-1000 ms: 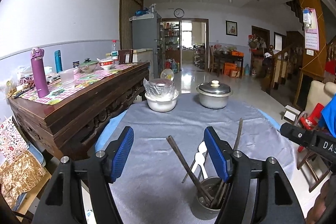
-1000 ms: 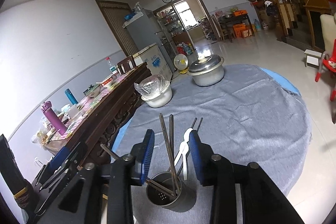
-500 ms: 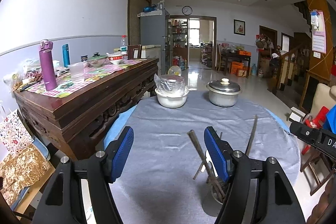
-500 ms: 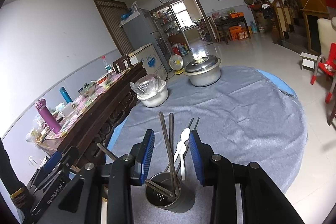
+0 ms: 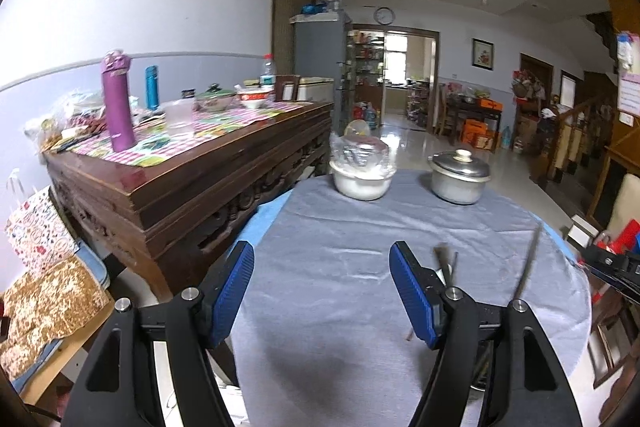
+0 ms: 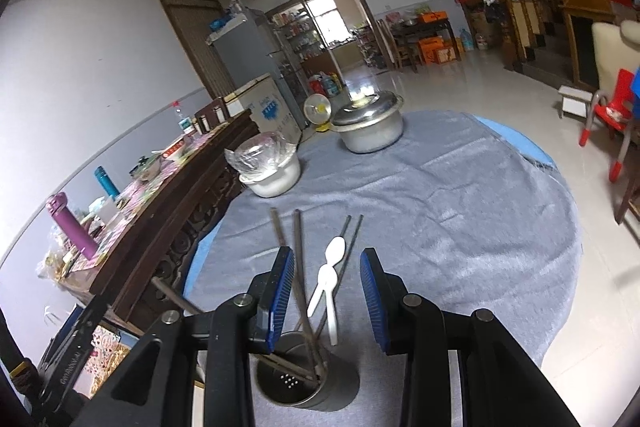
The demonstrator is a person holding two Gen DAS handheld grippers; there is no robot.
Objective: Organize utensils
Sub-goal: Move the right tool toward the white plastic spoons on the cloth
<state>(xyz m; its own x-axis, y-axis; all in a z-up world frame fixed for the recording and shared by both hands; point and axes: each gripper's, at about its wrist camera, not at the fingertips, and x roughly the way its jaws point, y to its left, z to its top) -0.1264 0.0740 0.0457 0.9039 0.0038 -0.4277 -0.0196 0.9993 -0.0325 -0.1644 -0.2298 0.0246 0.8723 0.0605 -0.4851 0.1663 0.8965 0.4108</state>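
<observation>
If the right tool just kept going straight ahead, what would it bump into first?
Probably the white spoons standing in the metal holder, directly between the right tool fingers; depth is uncertain.

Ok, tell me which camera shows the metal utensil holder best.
The right wrist view: the metal utensil holder sits just below the open right tool, rim, perforated bottom, chopsticks and white spoons all visible. In the left wrist view the left tool's right finger hides it; only blurred chopstick tips poke out.
</observation>
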